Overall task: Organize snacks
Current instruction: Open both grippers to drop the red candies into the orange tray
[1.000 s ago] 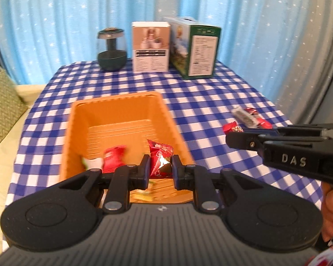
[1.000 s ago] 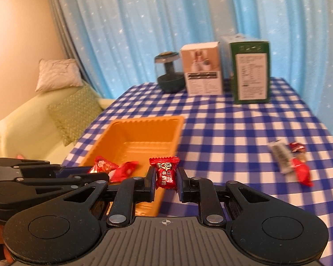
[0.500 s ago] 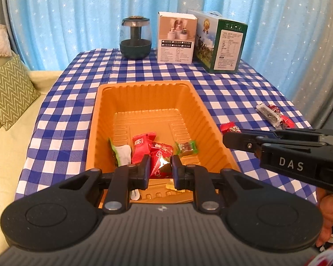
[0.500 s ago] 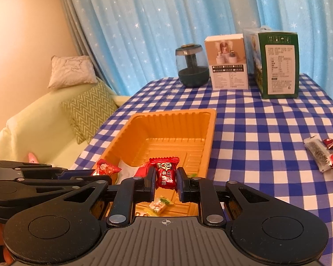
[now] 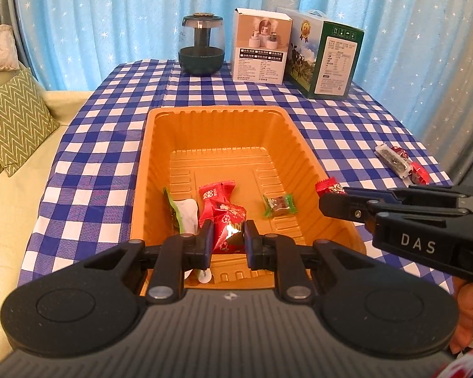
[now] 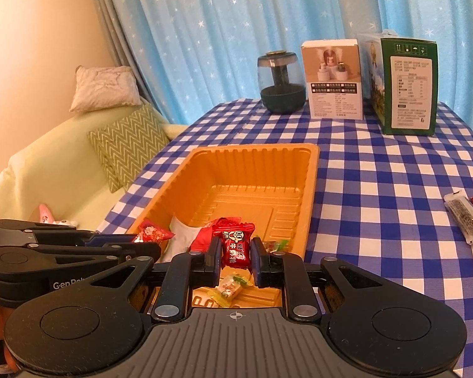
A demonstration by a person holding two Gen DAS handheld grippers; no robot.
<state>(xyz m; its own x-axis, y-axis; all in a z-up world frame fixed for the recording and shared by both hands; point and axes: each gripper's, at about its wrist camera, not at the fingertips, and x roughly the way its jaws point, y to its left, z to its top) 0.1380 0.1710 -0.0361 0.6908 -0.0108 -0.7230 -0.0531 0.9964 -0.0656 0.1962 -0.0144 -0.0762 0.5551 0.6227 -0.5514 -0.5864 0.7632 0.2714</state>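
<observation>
Carrying two wrapped sweets to the ribbed orange plastic tray (image 5: pixel 223 119) on the blue-and-white checked tablecloth (image 5: pixel 110 119); delivery step in hand, release not yet made. Left gripper (image 5: pixel 228 242) clamped on a crinkled red foil-wrapped candy (image 5: pixel 228 223), jaws pressed against both sides of the wrapper, held above the near end of the tray. Right gripper (image 6: pixel 235 263) likewise clamped on a red twist-wrapped candy with white print (image 6: pixel 234 245), held over the near right part of the same tray. Already lying on the tray floor: a red sachet (image 5: pixel 216 193), a green-and-white packet (image 5: pixel 181 212), a small green-ended brown sweet (image 5: pixel 280 204) and, nearest the rim, a pale yellow-green wrapped sweet (image 6: pixel 231 286). Still outside the tray: a long clear-wrapped dark snack bar (image 5: pixel 392 160) with small red sweets touching it, well apart to the right on the cloth. Not part of the task, by judgement: a dark green glass-topped jar (image 5: pixel 201 45), a white carton (image 5: pixel 261 48) and a green carton (image 5: pixel 326 56) at the far edge. Next move, as judged: lower each candy slightly within the tray walls, spread the jaws one gripper at a time, confirm that the foil drops free rather than clinging to a pad, then withdraw upward clear of the rim. Afterwards, reach right for the remaining bar and red sweets.
</observation>
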